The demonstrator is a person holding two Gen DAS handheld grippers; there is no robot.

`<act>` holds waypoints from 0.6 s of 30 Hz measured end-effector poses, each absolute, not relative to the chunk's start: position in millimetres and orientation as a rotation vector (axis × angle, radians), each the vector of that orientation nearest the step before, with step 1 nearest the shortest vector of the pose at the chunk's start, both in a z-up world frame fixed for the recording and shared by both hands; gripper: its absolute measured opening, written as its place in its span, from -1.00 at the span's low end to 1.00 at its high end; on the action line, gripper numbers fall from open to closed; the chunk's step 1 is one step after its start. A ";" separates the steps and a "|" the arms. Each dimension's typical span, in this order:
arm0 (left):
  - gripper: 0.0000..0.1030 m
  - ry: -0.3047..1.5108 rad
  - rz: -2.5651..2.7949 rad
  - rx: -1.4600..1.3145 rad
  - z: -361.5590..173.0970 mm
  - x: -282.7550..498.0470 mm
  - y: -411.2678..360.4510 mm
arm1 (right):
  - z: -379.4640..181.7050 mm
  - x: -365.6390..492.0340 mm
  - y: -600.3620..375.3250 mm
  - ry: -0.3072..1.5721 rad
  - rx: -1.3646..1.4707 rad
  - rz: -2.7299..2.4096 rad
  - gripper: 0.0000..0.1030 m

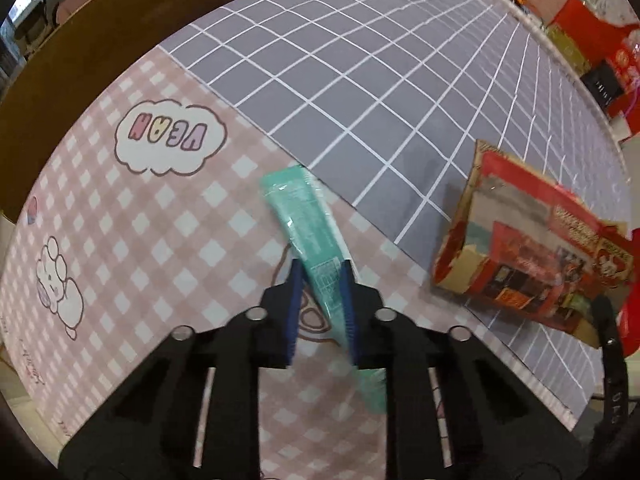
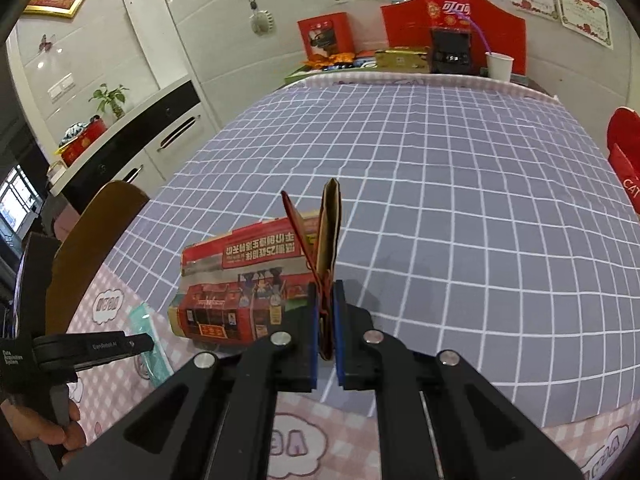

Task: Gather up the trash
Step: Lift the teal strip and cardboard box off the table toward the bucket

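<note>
A teal plastic wrapper [image 1: 308, 224] lies on the pink checked cloth, its near end between the blue pads of my left gripper [image 1: 320, 280], which is shut on it. A torn red cardboard box [image 1: 532, 256] is held up over the grey grid cloth. In the right wrist view my right gripper [image 2: 326, 304] is shut on a flap of that red box [image 2: 248, 280]. The left gripper [image 2: 100, 348] and the teal wrapper [image 2: 146, 336] show at the lower left of that view.
The table carries a grey grid cloth [image 2: 440, 184] and a pink checked cloth [image 1: 140, 240]. A brown chair back [image 1: 80, 60] stands at the table's left. At the far edge are red boxes [image 2: 328, 36], a cola bottle [image 2: 450, 4] and a white paper cup [image 2: 498, 66].
</note>
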State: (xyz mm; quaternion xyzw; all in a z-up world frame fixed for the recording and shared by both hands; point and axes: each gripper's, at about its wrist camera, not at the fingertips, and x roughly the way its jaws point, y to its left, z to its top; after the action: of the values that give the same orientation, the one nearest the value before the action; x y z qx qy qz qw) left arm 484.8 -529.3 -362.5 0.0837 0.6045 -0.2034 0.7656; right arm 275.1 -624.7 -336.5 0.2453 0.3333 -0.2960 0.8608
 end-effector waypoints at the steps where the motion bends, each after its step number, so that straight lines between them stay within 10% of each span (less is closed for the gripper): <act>1: -0.77 1.312 -0.460 0.155 -361.1 484.9 -525.5 | -336.2 276.0 -622.6 0.702 0.518 -0.613 -0.87; 18: -0.89 1.271 -0.518 -0.095 -316.0 441.4 -371.0 | -304.8 299.8 -546.4 0.719 0.456 -0.451 -0.87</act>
State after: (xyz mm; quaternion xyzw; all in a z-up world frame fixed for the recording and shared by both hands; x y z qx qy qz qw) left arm 441.4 -371.0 -316.0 -0.0437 0.5866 -0.2389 0.7726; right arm 299.8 -546.4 -304.8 0.2192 0.3457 -0.2170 0.8862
